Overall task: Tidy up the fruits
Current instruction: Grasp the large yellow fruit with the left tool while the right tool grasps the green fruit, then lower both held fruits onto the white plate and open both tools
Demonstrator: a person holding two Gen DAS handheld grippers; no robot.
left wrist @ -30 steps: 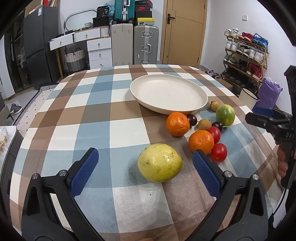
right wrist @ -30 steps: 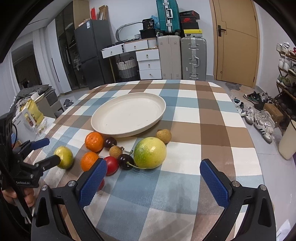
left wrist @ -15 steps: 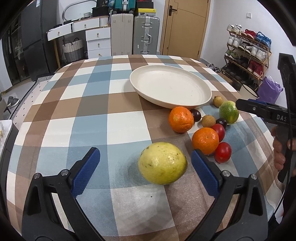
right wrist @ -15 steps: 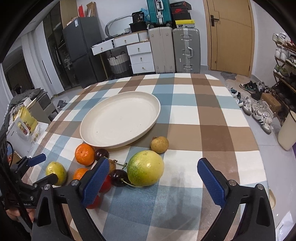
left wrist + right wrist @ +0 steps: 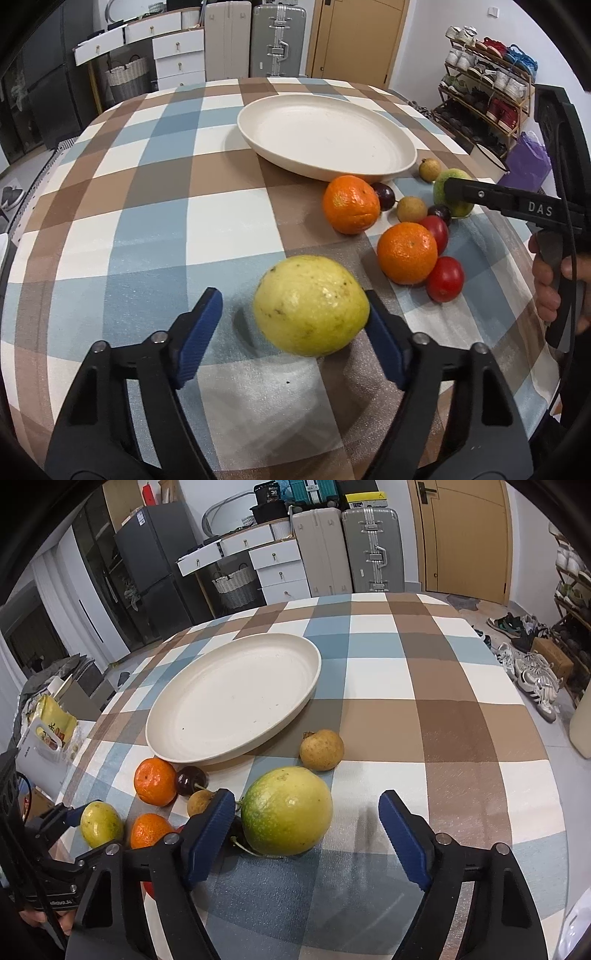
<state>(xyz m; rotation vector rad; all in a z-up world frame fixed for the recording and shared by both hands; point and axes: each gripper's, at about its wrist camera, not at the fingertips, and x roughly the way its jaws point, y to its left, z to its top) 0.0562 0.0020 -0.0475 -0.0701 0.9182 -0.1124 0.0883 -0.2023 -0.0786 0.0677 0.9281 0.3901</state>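
Note:
A round white plate (image 5: 325, 136) sits on the checked tablecloth; it also shows in the right wrist view (image 5: 232, 698). My left gripper (image 5: 291, 332) is open around a yellow guava (image 5: 310, 304); its right pad touches the fruit and the left pad is apart from it. My right gripper (image 5: 306, 838) is open around a green-yellow fruit (image 5: 286, 810), left pad close beside it. Two oranges (image 5: 351, 209) (image 5: 406, 253), two red tomatoes (image 5: 445, 278), dark cherries (image 5: 384, 191) and small brown fruits (image 5: 321, 749) lie between plate and grippers.
The round table's edge (image 5: 543, 280) curves close on the right. Suitcases (image 5: 369, 550), white drawers (image 5: 277, 565) and a shoe rack (image 5: 487, 59) stand beyond the table. A snack bag (image 5: 51, 727) lies off the table's left side.
Both grippers moved forward and down. The left jaws have narrowed around the yellow guava, and the right jaws have narrowed around the green-yellow fruit.

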